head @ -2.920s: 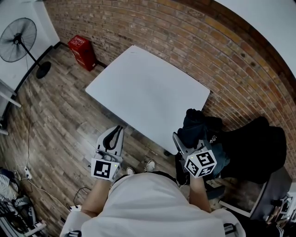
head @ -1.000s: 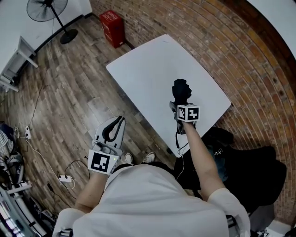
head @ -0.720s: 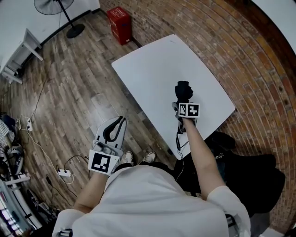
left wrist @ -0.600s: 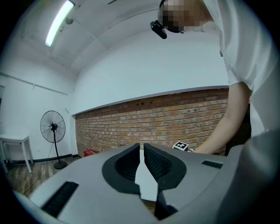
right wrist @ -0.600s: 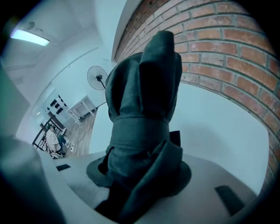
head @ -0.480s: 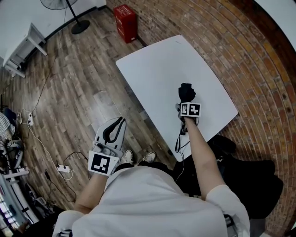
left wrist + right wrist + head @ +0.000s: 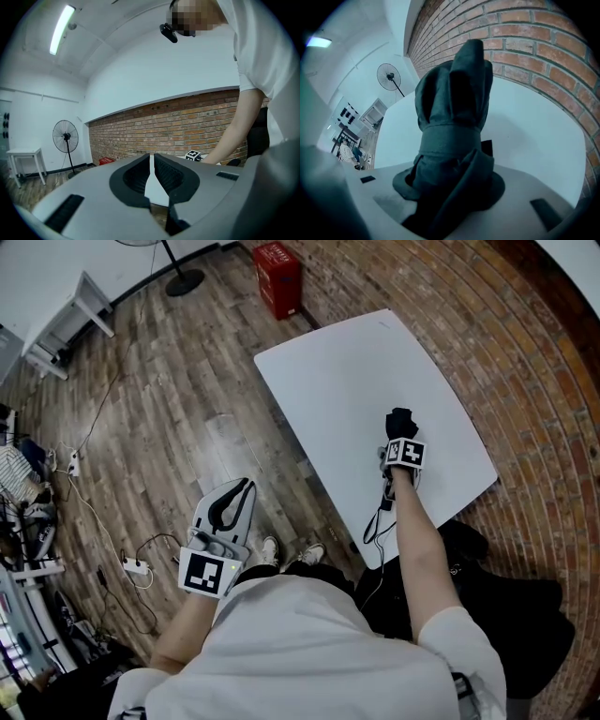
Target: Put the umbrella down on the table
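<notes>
Right gripper view, middle of frame: shows the folded dark umbrella (image 7: 452, 126) clamped in the right gripper (image 7: 450, 192), rising out of the jaws with the white table (image 7: 534, 136) behind. Cannot tell from any view whether touching the tabletop or hanging just above it. Could go wrong in a few ways, judging from this. If opened while clear of the surface, would drop the bundle and probably let it roll, being rounded and soft. Looks, in head view, to sit over the right part of the table, nearer the lower right edge than the upper left corner, so might roll off that side. If opened with loose cloth draped over the pads, as seems so at lower centre of the right gripper view, may snag a fold and drag the bundle along on pulling back. If pushed down steeply, far end first, may buckle or topple sideways instead of lying flat; better tilted toward level and lowered until resting before letting go. As for place against the fingers: lies squarely between the two, gripped around the lower wrapped part just below the strap band. Sticks out with most of its length beyond the fingertips toward upper centre of frame, and spills a flap of fabric back over the jaw bases, hiding most of both pads. Left gripper (image 7: 152, 161): takes no part, holds its jaws together to a thin slit with nothing inside, at lower left of head view over the wooden floor (image 7: 169, 409), well apart from the table.
</notes>
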A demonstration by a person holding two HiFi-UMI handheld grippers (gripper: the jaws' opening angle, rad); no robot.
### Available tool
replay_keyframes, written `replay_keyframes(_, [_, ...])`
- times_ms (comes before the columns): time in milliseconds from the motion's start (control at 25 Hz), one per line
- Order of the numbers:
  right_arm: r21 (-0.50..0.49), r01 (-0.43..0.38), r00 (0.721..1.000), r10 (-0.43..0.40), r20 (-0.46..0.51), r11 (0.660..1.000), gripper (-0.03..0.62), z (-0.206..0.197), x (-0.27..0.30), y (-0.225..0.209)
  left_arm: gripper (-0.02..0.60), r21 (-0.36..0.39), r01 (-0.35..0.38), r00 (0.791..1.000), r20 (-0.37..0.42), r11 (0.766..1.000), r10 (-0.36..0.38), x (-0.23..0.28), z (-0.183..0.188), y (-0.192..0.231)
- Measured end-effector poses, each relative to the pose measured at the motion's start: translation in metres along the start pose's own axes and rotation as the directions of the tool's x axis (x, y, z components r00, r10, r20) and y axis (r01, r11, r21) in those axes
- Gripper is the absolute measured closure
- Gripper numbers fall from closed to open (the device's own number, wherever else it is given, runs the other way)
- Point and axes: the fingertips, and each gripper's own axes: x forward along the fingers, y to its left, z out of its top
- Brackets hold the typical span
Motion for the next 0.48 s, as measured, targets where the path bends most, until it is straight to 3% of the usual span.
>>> replay_keyframes(480, [-0.103, 0.115, 0.993, -0.115, 0.007, 0.988, 0.364, -0.002, 0.0063, 0.0057, 0.534, 0.002, 0.012, 1.0, -0.024, 1.0, -0.012, -0.0096, -0.007, -0.0076])
